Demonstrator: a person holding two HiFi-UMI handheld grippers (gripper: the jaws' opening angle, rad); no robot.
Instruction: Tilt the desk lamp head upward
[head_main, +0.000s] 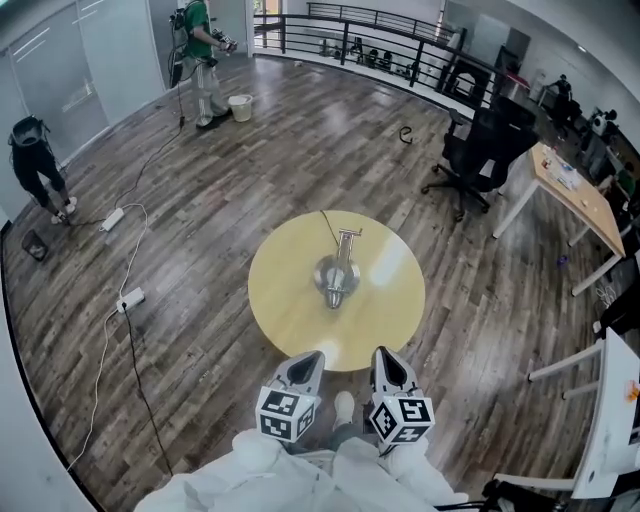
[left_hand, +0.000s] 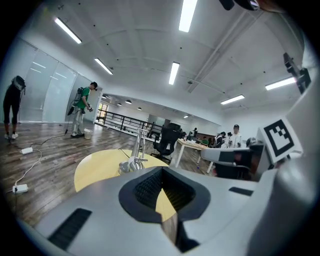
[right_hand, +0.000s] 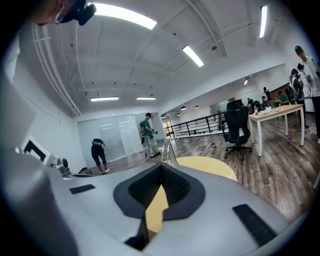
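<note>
A silver desk lamp (head_main: 337, 272) stands in the middle of a round yellow table (head_main: 290, 310), its head bent low towards the tabletop and its cord running off the far edge. My left gripper (head_main: 308, 358) and right gripper (head_main: 385, 357) hover side by side at the table's near edge, both short of the lamp. Each is shut with nothing held. In the left gripper view the lamp (left_hand: 134, 159) rises just beyond the closed left gripper (left_hand: 161, 172). In the right gripper view only the lamp's arm (right_hand: 168, 149) shows above the closed right gripper (right_hand: 161, 171).
A black office chair (head_main: 485, 150) and a wooden desk (head_main: 575, 190) stand to the right. Cables and a power strip (head_main: 130, 298) lie on the wood floor at left. Two people (head_main: 205, 50) (head_main: 38, 165) stand far off, near a white bin (head_main: 240, 107).
</note>
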